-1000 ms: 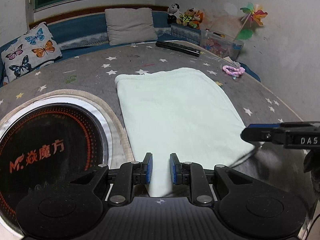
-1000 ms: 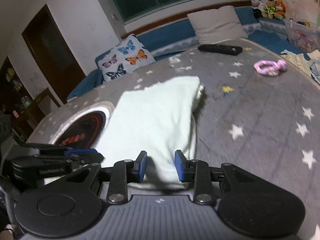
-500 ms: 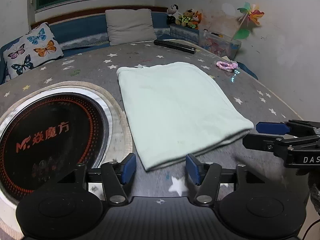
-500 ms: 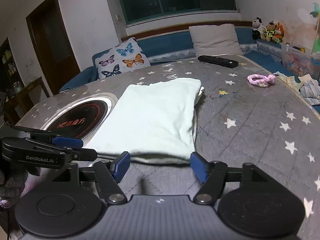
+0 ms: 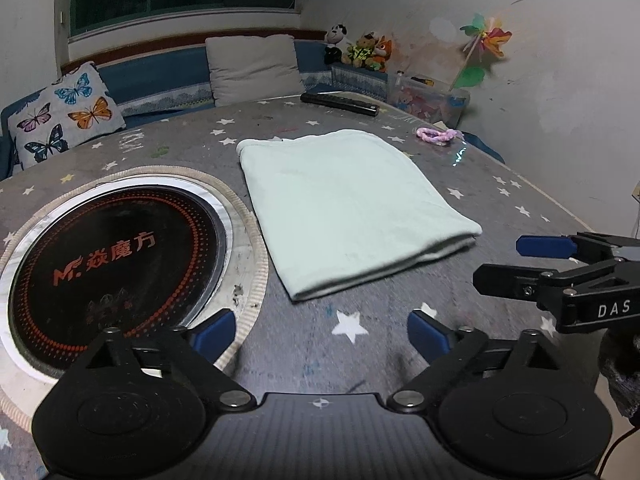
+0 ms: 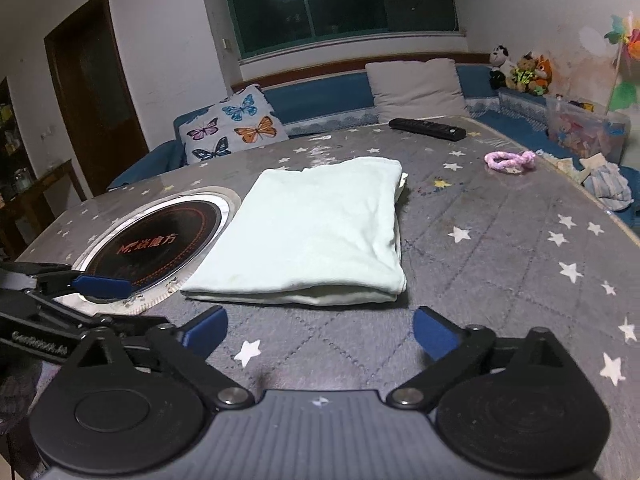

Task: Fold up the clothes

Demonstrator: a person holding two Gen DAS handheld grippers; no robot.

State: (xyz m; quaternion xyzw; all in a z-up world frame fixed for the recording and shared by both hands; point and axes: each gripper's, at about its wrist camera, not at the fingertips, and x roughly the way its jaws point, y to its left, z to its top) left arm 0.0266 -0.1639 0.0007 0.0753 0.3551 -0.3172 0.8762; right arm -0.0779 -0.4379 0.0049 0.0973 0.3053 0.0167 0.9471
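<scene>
Folded pale-green garment (image 5: 344,208) lies flat just right of the round hob (image 5: 116,256), long axis running away from both grippers; left gripper (image 5: 320,332) and right gripper (image 6: 320,330), jaws wide apart and empty, face its near short edge, about equally near.

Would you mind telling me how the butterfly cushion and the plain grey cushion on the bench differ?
The butterfly cushion is white with coloured butterflies; the grey cushion is unpatterned. The butterfly cushion sits tilted near the bench's corner, while the grey cushion stands squarer, further right. Both lean against the blue backrest.
</scene>
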